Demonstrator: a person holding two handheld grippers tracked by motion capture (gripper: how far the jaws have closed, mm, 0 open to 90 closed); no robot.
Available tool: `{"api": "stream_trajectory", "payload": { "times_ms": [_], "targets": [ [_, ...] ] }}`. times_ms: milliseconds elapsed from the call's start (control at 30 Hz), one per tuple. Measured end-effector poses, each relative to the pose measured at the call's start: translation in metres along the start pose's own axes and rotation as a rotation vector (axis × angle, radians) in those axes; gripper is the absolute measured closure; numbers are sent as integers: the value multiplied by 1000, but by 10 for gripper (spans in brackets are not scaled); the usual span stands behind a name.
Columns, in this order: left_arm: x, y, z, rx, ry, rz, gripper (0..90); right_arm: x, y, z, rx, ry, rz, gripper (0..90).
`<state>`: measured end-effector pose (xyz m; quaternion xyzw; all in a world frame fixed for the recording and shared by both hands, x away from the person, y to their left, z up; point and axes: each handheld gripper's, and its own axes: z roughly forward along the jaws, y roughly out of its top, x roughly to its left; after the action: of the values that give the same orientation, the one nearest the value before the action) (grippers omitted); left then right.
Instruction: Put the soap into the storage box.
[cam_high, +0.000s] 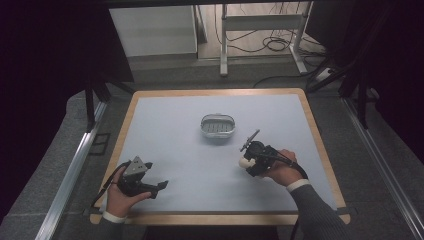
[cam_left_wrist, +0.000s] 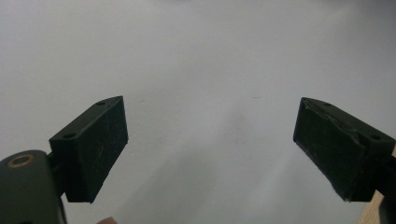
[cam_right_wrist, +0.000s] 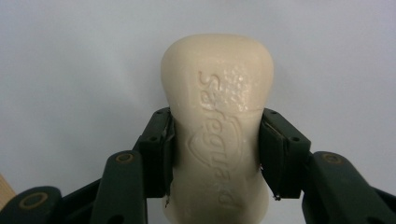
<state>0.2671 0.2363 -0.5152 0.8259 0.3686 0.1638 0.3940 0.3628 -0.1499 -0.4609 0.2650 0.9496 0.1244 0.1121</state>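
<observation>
A cream bar of soap (cam_right_wrist: 215, 126) with embossed lettering sits between the jaws of my right gripper (cam_right_wrist: 215, 154), which is shut on its narrow middle. In the high view the right gripper (cam_high: 248, 161) holds the soap (cam_high: 244, 162) low over the mat, right of centre. An oval white soap dish (cam_high: 218, 126) with a ridged floor rests on the mat behind and left of the soap. My left gripper (cam_high: 159, 187) is near the front left of the table, and its jaws stand wide open with nothing between them (cam_left_wrist: 210, 149).
A light grey mat (cam_high: 190, 165) covers the table, whose wooden rim (cam_high: 220, 218) shows at the edges. Behind the table stand a white desk frame (cam_high: 260, 35) and loose cables (cam_high: 272, 45) on the floor. Metal rails (cam_high: 75, 165) run along both sides.
</observation>
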Motion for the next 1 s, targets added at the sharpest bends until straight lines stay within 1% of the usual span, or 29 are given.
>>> {"api": "stream_trajectory", "payload": {
  "times_ms": [133,333,600,633,833,1000],
  "targets": [
    [0,0,1,2,0,1,106,-4,4,-3,-17,-5,6,498],
    [0,0,1,6,-1,0,106,-7,9,-4,-21,-5,10,498],
    [0,0,2,11,-2,3,106,-13,16,-8,-22,-7,1,498],
    [0,0,2,10,-3,2,106,-14,17,-8,-25,-8,-6,498],
    [0,0,2,10,-3,2,106,-19,21,-12,-27,-15,-3,498],
    [0,0,2,12,-4,3,106,-23,26,-13,-34,-19,-14,498]
  ]
}}
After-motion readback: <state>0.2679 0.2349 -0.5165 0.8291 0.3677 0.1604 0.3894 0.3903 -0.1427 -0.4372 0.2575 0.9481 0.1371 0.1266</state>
